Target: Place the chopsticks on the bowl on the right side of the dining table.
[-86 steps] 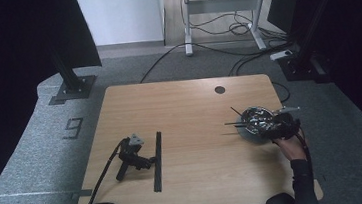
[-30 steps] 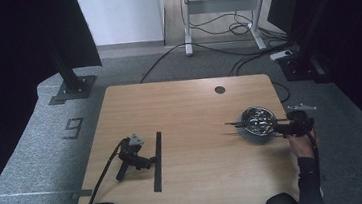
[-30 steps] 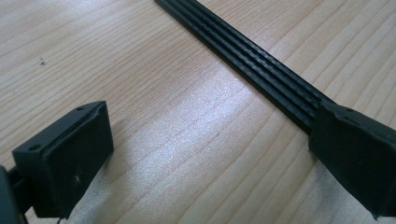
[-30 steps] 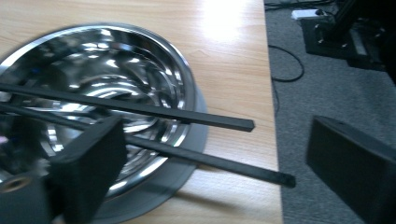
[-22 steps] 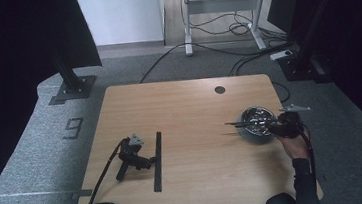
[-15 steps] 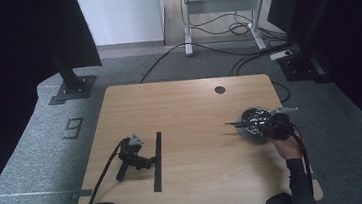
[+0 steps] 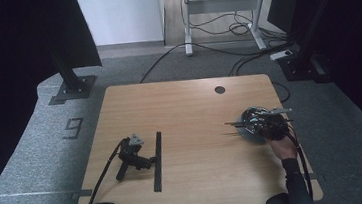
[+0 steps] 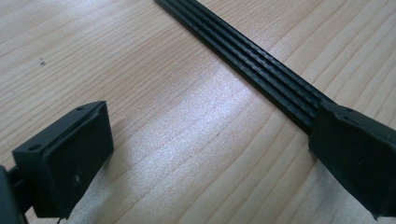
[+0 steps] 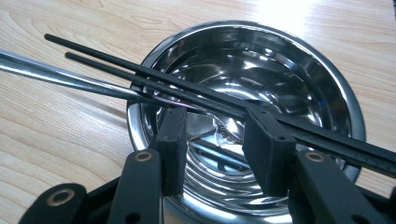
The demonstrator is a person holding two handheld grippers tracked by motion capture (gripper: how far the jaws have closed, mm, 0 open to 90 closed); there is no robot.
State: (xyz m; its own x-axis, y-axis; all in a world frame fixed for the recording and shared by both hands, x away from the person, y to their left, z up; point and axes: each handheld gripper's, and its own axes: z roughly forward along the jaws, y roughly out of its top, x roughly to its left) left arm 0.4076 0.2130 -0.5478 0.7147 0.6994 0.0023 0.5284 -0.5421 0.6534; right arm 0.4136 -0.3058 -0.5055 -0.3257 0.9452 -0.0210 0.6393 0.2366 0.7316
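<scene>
The right gripper's two black fingers have just been closing and stand part-way apart over one steel bowl at the table's right edge, clamping nothing. Two black chopsticks and one metal utensil lie across its rim. The left gripper, jaws wide apart, rests beside one black strip.

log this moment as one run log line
right gripper: jaws just closing over bowl, around black chopsticks | left gripper: open, on table by strip
</scene>
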